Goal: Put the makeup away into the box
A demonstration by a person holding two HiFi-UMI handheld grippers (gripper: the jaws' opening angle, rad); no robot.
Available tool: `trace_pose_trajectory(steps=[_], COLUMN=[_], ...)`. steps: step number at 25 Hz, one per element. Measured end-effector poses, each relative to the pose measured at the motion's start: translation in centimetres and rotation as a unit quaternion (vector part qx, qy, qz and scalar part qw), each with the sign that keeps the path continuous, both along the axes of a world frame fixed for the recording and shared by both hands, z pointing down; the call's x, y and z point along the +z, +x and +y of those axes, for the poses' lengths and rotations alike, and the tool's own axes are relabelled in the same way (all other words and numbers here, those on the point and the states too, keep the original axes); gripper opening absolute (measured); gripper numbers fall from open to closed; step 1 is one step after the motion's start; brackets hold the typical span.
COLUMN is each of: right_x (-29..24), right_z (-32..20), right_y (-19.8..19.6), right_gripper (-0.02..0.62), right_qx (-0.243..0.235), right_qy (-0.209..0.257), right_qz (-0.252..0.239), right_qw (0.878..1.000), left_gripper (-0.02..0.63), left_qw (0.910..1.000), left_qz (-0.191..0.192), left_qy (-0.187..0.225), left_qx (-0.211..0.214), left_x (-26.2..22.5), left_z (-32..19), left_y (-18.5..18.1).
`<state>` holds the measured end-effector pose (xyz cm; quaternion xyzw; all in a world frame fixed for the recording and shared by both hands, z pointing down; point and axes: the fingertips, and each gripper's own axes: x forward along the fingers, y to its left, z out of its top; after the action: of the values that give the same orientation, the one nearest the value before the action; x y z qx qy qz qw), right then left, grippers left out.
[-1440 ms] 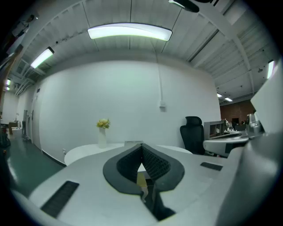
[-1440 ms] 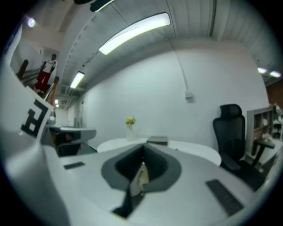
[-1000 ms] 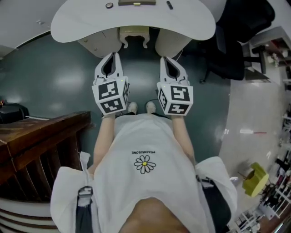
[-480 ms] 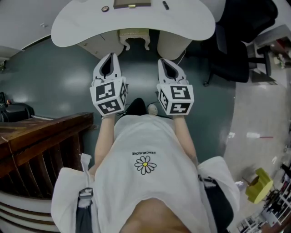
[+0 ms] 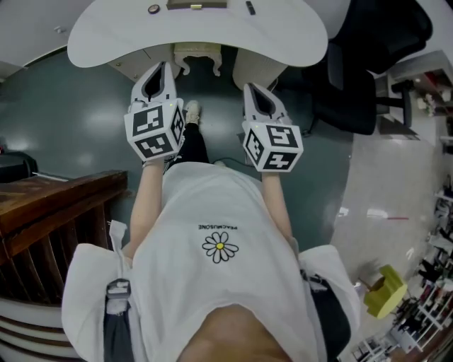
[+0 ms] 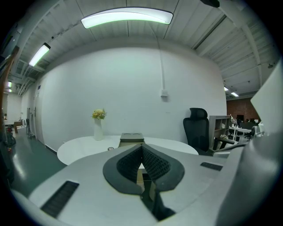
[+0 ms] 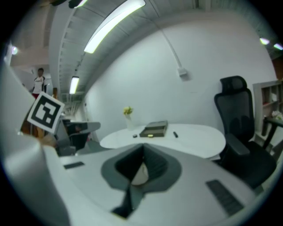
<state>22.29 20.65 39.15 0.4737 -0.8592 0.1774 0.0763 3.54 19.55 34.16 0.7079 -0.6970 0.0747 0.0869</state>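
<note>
Table (image 5: 283, 35): white, ahead of the person, carrying the task's things.
Left gripper (image 5: 160, 69): jaws together, empty, held out level, probably just for the approach.
Right gripper (image 5: 255, 92): likewise closed on nothing.
Box (image 5: 197, 4): dark, flat, at the table's far side.
Makeup: dark stick (image 5: 250, 8) right of the box, small round pot (image 5: 153, 8) left; neither is in the box.
Change: person has stepped closer, and the grippers are now at the table's near edge.

The head view looks steeply down the person's front onto the left gripper (image 5: 161, 67) and right gripper (image 5: 253, 90), white table (image 5: 212, 35) at the frame's top; both gripper views face nearly level across their jaws toward that table.
</note>
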Motion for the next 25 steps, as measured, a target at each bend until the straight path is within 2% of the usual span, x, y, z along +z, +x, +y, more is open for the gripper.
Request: trace_pose_trajectory(steps=[3, 6, 9, 11, 20, 25], right_x=[0.2, 0.1, 0.8, 1.9, 3.6, 2.1], right_z=[-1.8, -3.9, -5.4, -6.4, -13.9, -19.5], right_y=[0.3, 0.0, -0.9, -1.7, -8.5, -11.8], right_gripper=[0.029, 0.029, 0.029, 0.029, 0.029, 0.029], right_qx=[0.016, 0.027, 0.035, 0.036, 0.032, 0.050], right_qy=[-0.001, -0.002, -0.006, -0.016, -0.044, -0.051], right_qz=[-0.003, 0.008, 0.018, 0.021, 0.043, 0.042], right_qw=[1.000, 1.000, 0.999, 0.999, 0.998, 0.997], left_gripper=[0.020, 0.020, 0.020, 0.020, 0.020, 0.020], left_qw=[0.9998, 0.9996, 0.9990, 0.9989, 0.9982, 0.9977], left_qz=[0.014, 0.008, 0.007, 0.014, 0.047, 0.022], left_qy=[-0.001, 0.012, 0.034, 0.035, 0.016, 0.014], left_qx=[0.013, 0.025, 0.029, 0.028, 0.033, 0.062], left_x=[0.7, 0.1, -1.1, -0.8, 1.6, 0.8], left_z=[-2.0, -4.1, -6.1, -7.6, -15.5, -21.4], left_y=[0.2, 0.1, -1.0, -2.1, -8.6, -10.5])
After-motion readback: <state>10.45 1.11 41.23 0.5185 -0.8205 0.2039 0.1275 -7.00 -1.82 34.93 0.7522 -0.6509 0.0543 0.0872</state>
